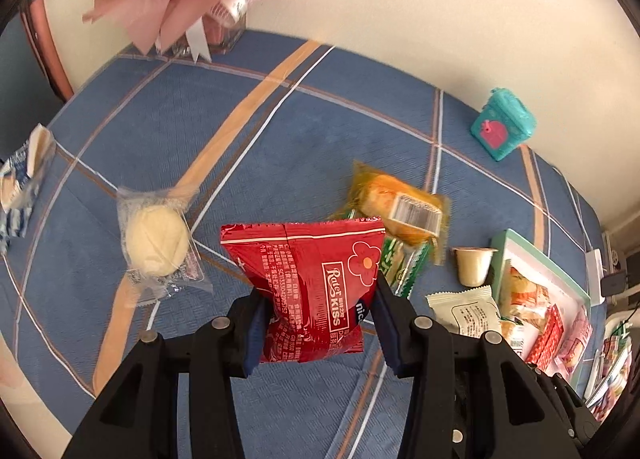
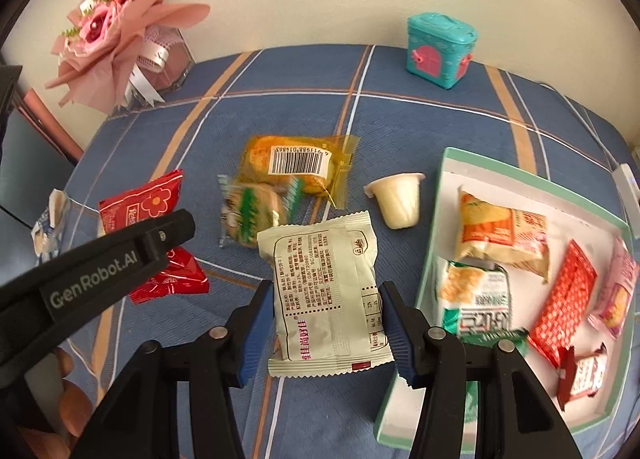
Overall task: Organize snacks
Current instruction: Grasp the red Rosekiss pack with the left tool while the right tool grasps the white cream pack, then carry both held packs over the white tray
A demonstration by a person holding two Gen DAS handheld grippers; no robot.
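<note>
While the left hand-held gripper [image 1: 320, 323] pinches a red packet [image 1: 316, 287] aloft, the right [image 2: 326, 323] grips a pale packet [image 2: 326, 295].

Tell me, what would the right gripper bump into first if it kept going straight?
Probably the green-wrapped biscuit, just beyond the pale packet the right gripper holds. The yellow cake packet lies behind that. Depth is hard to judge.

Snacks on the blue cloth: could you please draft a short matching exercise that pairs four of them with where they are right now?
Things:
1. red packet
2. pale packet
3. jelly cup
4. green-striped packet

Places:
A. lying inside the box
B. on its side on the cloth, outside the box
C. between the left claw fingers
D. between the right claw fingers

Pairs: 1-C, 2-D, 3-B, 4-A
</note>
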